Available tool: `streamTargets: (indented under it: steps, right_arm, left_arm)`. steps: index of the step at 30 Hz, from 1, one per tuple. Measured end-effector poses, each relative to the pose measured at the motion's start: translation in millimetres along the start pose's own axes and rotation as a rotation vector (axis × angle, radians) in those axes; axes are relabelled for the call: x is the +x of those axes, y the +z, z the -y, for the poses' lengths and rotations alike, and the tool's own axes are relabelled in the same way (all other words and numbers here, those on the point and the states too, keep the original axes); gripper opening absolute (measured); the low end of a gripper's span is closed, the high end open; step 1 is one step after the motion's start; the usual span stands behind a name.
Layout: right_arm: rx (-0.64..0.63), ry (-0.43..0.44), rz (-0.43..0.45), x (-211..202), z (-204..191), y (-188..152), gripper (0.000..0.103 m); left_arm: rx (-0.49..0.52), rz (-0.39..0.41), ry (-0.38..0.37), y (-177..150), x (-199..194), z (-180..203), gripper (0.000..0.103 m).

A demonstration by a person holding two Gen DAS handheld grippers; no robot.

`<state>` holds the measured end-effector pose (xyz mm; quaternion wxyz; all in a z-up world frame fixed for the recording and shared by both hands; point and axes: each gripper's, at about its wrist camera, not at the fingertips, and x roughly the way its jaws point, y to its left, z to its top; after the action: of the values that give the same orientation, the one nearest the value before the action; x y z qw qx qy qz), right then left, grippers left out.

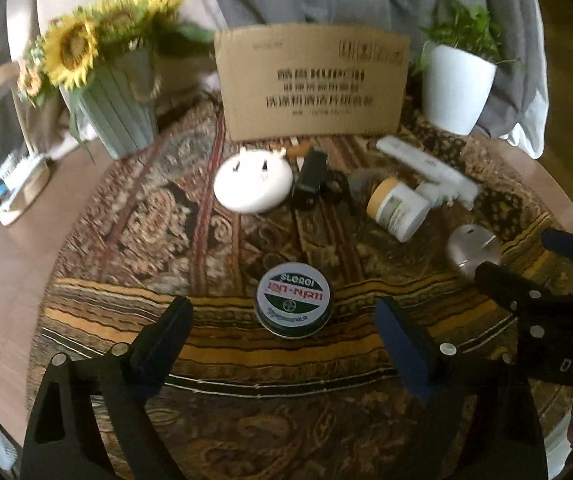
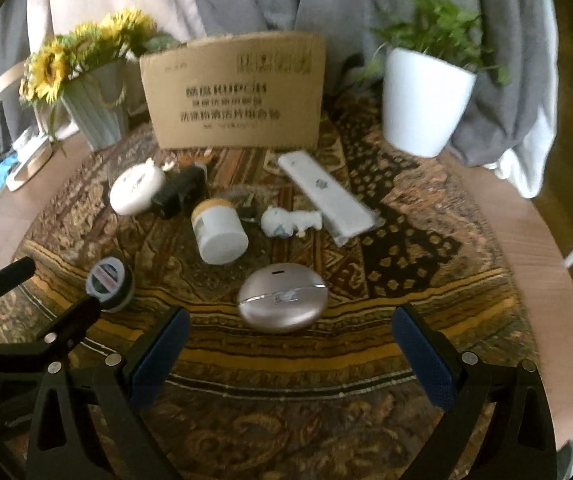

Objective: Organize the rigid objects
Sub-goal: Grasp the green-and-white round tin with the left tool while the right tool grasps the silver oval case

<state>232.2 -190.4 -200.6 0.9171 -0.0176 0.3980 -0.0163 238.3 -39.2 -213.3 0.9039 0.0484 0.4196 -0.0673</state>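
The left gripper (image 1: 286, 344) is hanging wide open with nothing between its jaws, just short of the round green tin (image 1: 293, 305) near the front edge of the patterned tablecloth (image 1: 126, 240). The right gripper (image 2: 290, 360) is also gaping empty before the metallic oval case (image 2: 283, 302). Both are lying flat and smooth, so the pads are probably risking to slip or push them into the toppled white jar (image 2: 219, 229) behind.
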Motion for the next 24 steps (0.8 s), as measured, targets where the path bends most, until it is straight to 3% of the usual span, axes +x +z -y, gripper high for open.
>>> streamTargets:
  steps: [9, 19, 22, 24]
  right_arm:
    - [-0.002, 0.052, -0.04, 35.4, 6.1, -1.6, 0.095]
    - [-0.006, 0.061, -0.05, 52.0, 5.4, 0.7, 0.078]
    - [-0.006, 0.067, -0.059, 56.2, 4.4, 0.4, 0.067]
    - [-0.008, 0.067, -0.058, 57.6, 3.9, 0.5, 0.067]
  left_arm:
    - [-0.03, -0.04, 0.007, 2.8, 23.3, 1.1, 0.087]
    - [-0.064, -0.068, -0.008, 4.0, 39.3, -2.3, 0.059]
    - [-0.058, -0.061, -0.01, 3.6, 39.0, -2.4, 0.052]
    - [-0.052, -0.061, -0.008, 4.0, 38.4, -2.2, 0.051]
